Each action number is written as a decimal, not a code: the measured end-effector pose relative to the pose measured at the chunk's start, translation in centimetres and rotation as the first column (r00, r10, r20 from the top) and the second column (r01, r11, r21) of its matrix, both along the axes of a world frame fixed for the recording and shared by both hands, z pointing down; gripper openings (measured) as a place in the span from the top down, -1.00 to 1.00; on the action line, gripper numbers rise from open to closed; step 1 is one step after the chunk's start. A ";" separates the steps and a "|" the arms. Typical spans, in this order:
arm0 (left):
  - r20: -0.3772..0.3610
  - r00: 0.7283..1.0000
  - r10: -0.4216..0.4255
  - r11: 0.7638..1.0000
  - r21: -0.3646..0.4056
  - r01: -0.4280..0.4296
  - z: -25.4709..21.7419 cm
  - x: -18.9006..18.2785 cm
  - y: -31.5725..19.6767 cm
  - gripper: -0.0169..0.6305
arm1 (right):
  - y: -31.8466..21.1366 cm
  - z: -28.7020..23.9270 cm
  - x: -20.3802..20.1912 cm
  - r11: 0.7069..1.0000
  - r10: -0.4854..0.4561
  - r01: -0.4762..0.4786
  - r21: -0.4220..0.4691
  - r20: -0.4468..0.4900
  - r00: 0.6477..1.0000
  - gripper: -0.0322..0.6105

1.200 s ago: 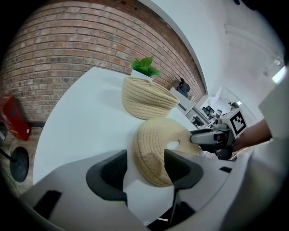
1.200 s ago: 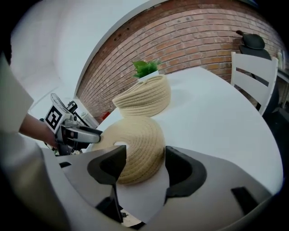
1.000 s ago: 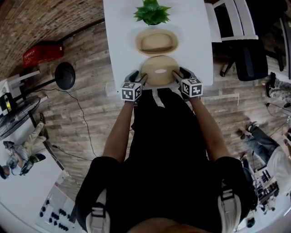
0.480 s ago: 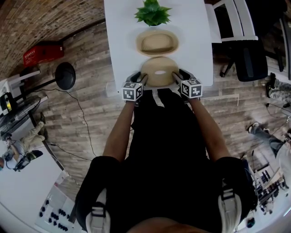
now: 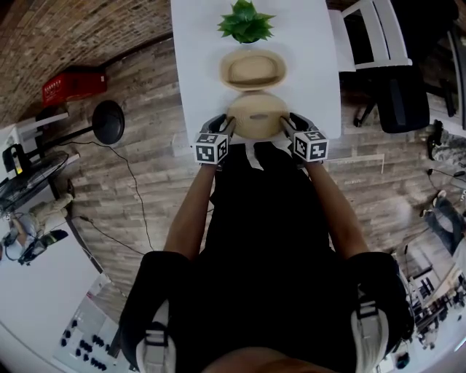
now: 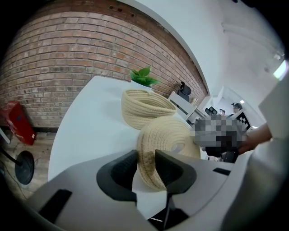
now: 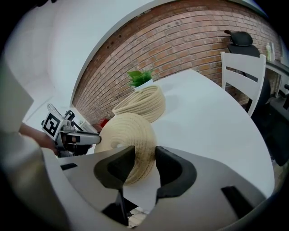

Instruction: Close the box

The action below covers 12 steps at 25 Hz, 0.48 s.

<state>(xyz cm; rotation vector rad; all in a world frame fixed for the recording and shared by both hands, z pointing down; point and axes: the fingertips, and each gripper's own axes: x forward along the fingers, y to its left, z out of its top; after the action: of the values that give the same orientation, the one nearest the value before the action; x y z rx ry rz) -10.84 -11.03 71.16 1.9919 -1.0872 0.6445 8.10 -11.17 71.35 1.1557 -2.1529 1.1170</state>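
A round woven rope lid (image 5: pixel 256 116) with a small hole in its top sits between my two grippers near the table's front edge. My left gripper (image 5: pixel 227 125) is shut on the lid's left rim (image 6: pixel 149 155), its jaws having just been closing. My right gripper (image 5: pixel 285 124) pinches the opposite rim (image 7: pixel 141 155) and has also just been closing. Just behind the lid the matching oval woven box (image 5: pixel 253 69) stands open-topped (image 6: pixel 144 108) (image 7: pixel 142 106). The left gripper (image 7: pixel 83 137) shows across the lid in the right gripper view.
A potted green plant (image 5: pixel 245 20) stands behind the box at the far end of the white table (image 5: pixel 196 44). A white chair (image 5: pixel 371 33) and a dark office chair stand at the table's right. My body is close against the front edge.
Both pairs of jaws have narrowed onto the lid's rim. The lid has come up slightly from the table with both grippers.
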 end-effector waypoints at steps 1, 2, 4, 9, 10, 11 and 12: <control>0.002 1.000 -0.005 1.000 0.004 0.005 -0.2 0.0 -0.1 0.54 | 0.0 -0.1 0.1 1.000 0.005 -0.005 0.004 0.002 1.000 0.46; 0.004 1.000 -0.009 1.000 0.007 0.009 -0.3 0.0 -0.1 0.55 | -0.1 -0.3 0.2 1.000 0.007 -0.007 0.007 0.005 1.000 0.46; 0.007 1.000 -0.010 1.000 0.012 0.010 -0.7 0.1 -0.2 0.55 | -0.2 -0.6 0.3 1.000 0.009 -0.010 0.013 0.011 1.000 0.46; 0.008 1.000 -0.005 0.999 0.044 0.005 -2.2 0.7 -0.4 0.56 | -0.5 -2.0 0.9 0.999 0.015 -0.016 0.041 0.030 0.999 0.47; 0.006 1.000 -0.008 0.998 0.055 0.008 -2.7 0.8 -0.5 0.56 | -0.5 -2.3 1.0 0.999 0.016 -0.017 0.048 0.034 0.999 0.47; 0.004 1.000 -0.013 0.998 0.067 0.013 -3.1 0.9 -0.5 0.56 | -0.5 -2.6 1.1 0.998 0.016 -0.018 0.053 0.041 0.999 0.47; 0.002 1.000 -0.019 0.997 0.078 0.019 -3.6 0.9 -0.5 0.56 | -0.5 -2.9 1.1 0.998 0.016 -0.019 0.058 0.049 0.999 0.47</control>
<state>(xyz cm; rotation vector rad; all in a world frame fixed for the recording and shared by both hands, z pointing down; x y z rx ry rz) -9.95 -11.52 67.52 2.0455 -1.1474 0.6029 9.24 -11.72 68.47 1.1863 -2.2305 1.1074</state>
